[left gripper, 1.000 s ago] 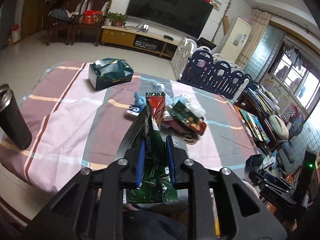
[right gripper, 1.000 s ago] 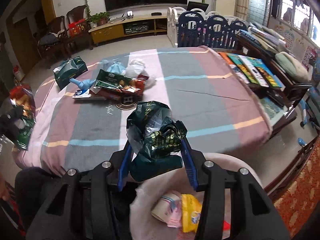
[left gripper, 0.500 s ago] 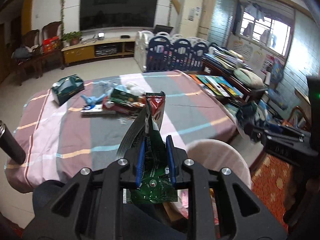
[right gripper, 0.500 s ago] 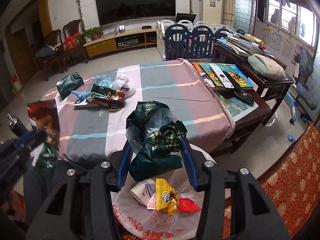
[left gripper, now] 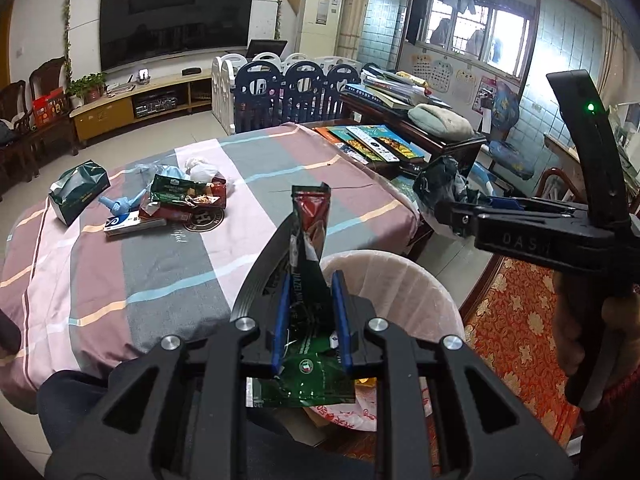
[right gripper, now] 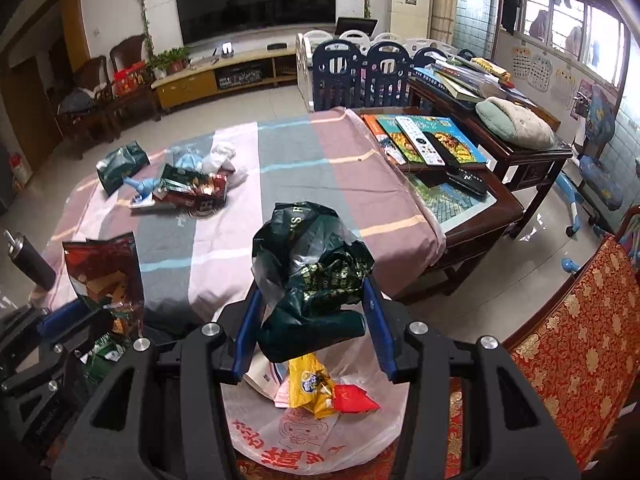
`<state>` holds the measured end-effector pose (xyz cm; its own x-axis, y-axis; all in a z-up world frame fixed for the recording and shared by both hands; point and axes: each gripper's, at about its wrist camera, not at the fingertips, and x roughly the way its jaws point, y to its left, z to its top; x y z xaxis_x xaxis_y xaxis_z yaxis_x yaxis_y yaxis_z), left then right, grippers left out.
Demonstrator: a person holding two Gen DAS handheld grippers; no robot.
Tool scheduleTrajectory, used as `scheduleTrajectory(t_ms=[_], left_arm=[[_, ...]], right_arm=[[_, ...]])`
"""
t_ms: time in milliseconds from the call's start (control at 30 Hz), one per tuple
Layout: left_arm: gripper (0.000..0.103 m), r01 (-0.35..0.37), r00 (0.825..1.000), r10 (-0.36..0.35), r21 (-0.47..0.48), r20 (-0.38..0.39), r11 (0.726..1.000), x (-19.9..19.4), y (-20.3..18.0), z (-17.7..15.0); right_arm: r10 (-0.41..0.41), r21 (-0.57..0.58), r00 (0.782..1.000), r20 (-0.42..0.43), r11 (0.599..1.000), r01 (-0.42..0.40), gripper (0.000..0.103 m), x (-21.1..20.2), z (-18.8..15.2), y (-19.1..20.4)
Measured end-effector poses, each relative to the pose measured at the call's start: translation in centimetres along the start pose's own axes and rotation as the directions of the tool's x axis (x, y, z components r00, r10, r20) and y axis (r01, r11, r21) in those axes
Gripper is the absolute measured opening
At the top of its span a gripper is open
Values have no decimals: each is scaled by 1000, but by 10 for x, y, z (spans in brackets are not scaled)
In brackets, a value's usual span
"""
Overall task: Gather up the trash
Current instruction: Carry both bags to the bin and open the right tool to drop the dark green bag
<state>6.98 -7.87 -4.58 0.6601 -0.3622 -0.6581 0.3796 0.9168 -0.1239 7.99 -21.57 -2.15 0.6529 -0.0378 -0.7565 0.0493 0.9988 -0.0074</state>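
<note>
My left gripper (left gripper: 310, 312) is shut on a green and red snack bag (left gripper: 308, 248) and holds it over the near rim of the trash bin (left gripper: 400, 276), which has a pink-white liner. My right gripper (right gripper: 312, 320) is shut on a crumpled dark green plastic bag (right gripper: 308, 268) above the bin liner (right gripper: 304, 436), where a yellow wrapper (right gripper: 310, 384) and a red one lie. The right gripper with its bag shows in the left wrist view (left gripper: 444, 196); the left gripper's snack bag shows in the right wrist view (right gripper: 106, 276). More trash (left gripper: 184, 200) lies on the striped table.
A green tissue box (left gripper: 78, 192) sits at the table's far left. A dark flask (right gripper: 30, 260) stands on the table's left edge. A wooden side table (right gripper: 460, 168) with books and remotes stands to the right. A red patterned chair (right gripper: 576, 328) is beside the bin.
Both grippers have swung right from the table to over the bin, each still holding its bag. The bin's contents have come into the right wrist view.
</note>
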Motion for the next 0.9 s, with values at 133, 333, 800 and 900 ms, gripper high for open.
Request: scheduleTrajectory(t_ms=[133, 333, 800, 900], left_arm=[[22, -7, 1000, 7, 0, -15, 1000, 3, 1, -2], [22, -13, 1000, 13, 5, -24, 1000, 4, 1, -3], [22, -26, 998, 30, 61, -63, 998, 16, -18, -7], [22, -18, 997, 23, 70, -74, 997, 20, -22, -8]], right_arm=[[-31, -44, 998, -51, 999, 29, 48, 11, -10, 3], [-22, -37, 990, -137, 999, 17, 48, 29, -24, -3], [-62, -6, 965, -253, 998, 63, 76, 50, -38, -20], [-53, 39, 972, -229, 997, 64, 77, 43, -34, -32]])
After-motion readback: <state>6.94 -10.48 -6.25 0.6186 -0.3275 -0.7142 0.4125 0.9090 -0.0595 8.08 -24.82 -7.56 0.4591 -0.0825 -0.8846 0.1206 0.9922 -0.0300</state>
